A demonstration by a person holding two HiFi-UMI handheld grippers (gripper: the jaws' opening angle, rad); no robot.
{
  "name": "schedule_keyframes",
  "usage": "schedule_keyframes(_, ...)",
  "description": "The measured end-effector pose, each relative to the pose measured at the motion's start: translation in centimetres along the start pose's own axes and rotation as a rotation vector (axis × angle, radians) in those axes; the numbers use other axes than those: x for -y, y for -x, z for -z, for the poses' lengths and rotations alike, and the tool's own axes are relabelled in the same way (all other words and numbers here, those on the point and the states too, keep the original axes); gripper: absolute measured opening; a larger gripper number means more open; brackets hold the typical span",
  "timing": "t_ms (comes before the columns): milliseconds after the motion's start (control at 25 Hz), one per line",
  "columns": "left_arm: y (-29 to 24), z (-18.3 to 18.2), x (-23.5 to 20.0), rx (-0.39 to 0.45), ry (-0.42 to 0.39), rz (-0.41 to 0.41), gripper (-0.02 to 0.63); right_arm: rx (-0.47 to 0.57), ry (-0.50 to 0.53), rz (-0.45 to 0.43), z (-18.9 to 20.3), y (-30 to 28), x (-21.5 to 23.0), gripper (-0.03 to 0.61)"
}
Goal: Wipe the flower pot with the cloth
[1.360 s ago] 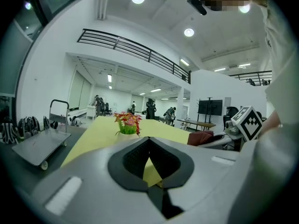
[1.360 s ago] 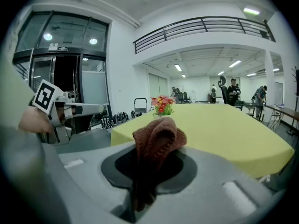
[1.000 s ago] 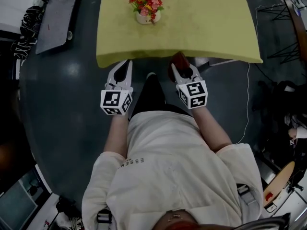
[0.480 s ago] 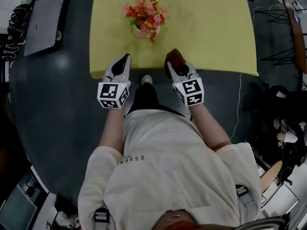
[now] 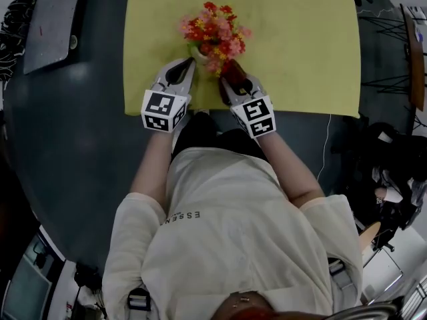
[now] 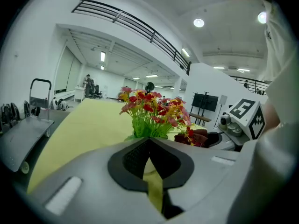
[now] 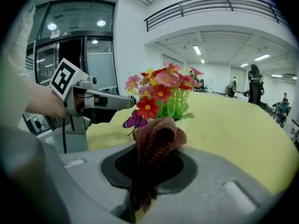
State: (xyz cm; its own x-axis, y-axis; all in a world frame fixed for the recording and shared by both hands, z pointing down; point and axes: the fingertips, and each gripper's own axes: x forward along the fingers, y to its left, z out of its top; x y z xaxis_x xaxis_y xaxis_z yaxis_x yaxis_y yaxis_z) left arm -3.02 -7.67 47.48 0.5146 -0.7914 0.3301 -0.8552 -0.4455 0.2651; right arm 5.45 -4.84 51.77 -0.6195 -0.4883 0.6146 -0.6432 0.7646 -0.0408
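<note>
Both grippers have moved forward since a second ago. Back then they hung over the dark floor, on the near side of the desk edge. Now they are over the yellow desk, right up by the flower pot.

Nearest to the camera is the person's white shirt. Two bare arms reach out from it toward the pot.

The left gripper is just left of the pot. Its jaws are squeezed together with nothing between them. Its tip is very close to the pot, but I cannot tell if it touches.

The right gripper is on the near right side of the pot. Its jaws are clenched on a brown cloth. The cloth sticks up out of the jaws in a bunch. It sits just under the red, pink and yellow flowers that lean over that side. A little purple butterfly hangs among the flowers next to the cloth.

The pot stands near the front edge of the desk, between the two grippers. Past the pot the desk top runs on.

Far off to the left of the pot, on the floor, is a grey cart.
</note>
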Motion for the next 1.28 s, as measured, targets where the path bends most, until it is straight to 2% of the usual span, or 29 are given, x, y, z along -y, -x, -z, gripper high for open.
schedule_keyframes(160, -1.6, 0.4, 0.2, -0.039, -0.018, 0.043, 0.011, -0.016, 0.001, -0.055, -0.3, -1.5, -1.3, 0.055)
schedule_keyframes(360, -3.2, 0.3, -0.1, -0.079, -0.096, 0.102, 0.011, -0.001, 0.076, -0.138, -1.4, -3.4, -3.8, 0.055)
schedule_keyframes(520, -3.6, 0.6, -0.2, -0.090, -0.093, 0.133, 0.011, 0.012, 0.099, -0.183, -1.9, -5.0, -4.8, 0.055)
schedule_keyframes(680, -3.8, 0.6, -0.3, -0.073, -0.079, 0.132, 0.009, 0.013, 0.060, -0.194, -1.7, -5.9, -4.1, 0.055)
schedule_keyframes(920, -3.8, 0.5, -0.4, -0.087, -0.074, 0.144, 0.009, 0.003, -0.128, -0.172, -0.6, -5.8, -1.8, 0.061)
schedule_keyframes(1040, -3.8, 0.8, -0.8, -0.105, -0.138, 0.137, 0.009, 0.000, -0.126, -0.164, -0.6, -5.6, -1.2, 0.063)
schedule_keyframes(1280, -3.9, 0.7, -0.8, -0.116, -0.141, 0.142, 0.009, -0.008, -0.113, -0.136, -0.2, -4.6, 0.6, 0.063)
